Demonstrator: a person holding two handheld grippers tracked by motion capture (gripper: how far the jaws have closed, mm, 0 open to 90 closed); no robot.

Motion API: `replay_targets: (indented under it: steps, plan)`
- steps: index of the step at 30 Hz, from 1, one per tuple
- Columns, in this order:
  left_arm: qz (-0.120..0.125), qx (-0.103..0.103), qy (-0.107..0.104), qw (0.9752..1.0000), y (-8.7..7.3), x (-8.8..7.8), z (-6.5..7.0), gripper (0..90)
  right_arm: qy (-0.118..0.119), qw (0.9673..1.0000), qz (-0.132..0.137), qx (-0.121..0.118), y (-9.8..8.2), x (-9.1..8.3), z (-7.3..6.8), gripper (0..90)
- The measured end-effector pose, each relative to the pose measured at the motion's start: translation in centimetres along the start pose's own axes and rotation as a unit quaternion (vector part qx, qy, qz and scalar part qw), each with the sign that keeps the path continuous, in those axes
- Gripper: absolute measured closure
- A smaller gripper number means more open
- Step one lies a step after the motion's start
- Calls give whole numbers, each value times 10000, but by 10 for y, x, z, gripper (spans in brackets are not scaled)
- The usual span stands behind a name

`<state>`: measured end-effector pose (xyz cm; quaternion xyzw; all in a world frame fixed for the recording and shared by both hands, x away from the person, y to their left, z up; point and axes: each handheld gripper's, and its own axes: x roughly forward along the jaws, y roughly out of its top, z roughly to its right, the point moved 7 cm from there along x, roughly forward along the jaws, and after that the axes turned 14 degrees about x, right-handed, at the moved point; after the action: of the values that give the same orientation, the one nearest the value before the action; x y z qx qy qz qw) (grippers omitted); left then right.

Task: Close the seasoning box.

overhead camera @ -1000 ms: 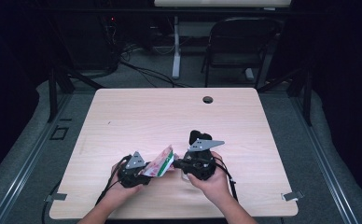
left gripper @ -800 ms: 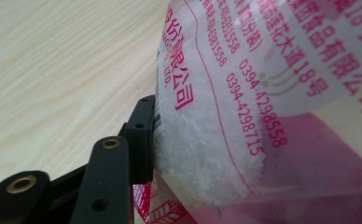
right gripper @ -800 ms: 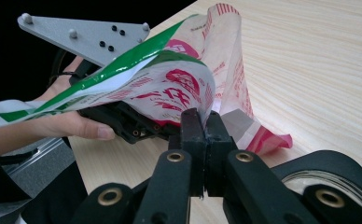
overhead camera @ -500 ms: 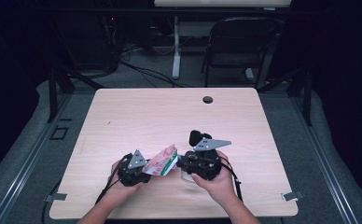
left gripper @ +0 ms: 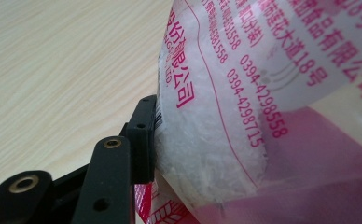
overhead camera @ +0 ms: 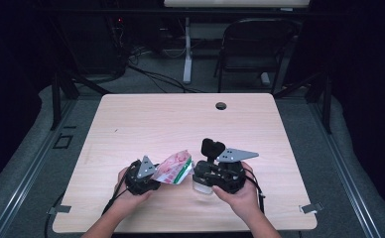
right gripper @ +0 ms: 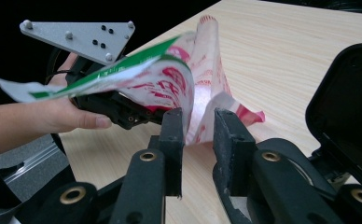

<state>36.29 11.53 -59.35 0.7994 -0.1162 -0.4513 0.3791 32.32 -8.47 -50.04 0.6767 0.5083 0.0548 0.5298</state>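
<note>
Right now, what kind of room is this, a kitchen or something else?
Probably a lab or recording studio, not a kitchen. A bare wooden table stands amid dark surroundings, with cables trailing over the grey floor behind it, a folding chair pushed back, and metal rails framing the table.

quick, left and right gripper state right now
left gripper: closed on the bag.
right gripper: fingers just opened, bag edge between them, not gripped.

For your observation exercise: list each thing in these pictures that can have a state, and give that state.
plastic bag: crumpled, lifted off the table, open edge toward the right gripper.
left gripper: shut on the plastic bag.
right gripper: jaws just opened, bag film loose between them.
</note>
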Motion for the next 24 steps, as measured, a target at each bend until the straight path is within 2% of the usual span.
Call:
replay_targets:
  steps: [3,9,13,18,24]
  plan:
    - [-33,39,108,9999,1,0,-4,564,-22,10000,11,0,1,-2,2,730]
    - [-185,249,359,9989,5,2,-9,565,-19,10000,74,3,4,-7,3,726]
    - [-237,271,470,9982,6,3,-10,565,16,9999,120,70,6,-10,4,729]
    - [-324,541,695,9956,10,2,-11,567,-7,9995,254,188,10,-15,6,732]
    - [-349,636,800,9942,11,3,-8,568,-4,9991,291,304,18,-19,6,733]
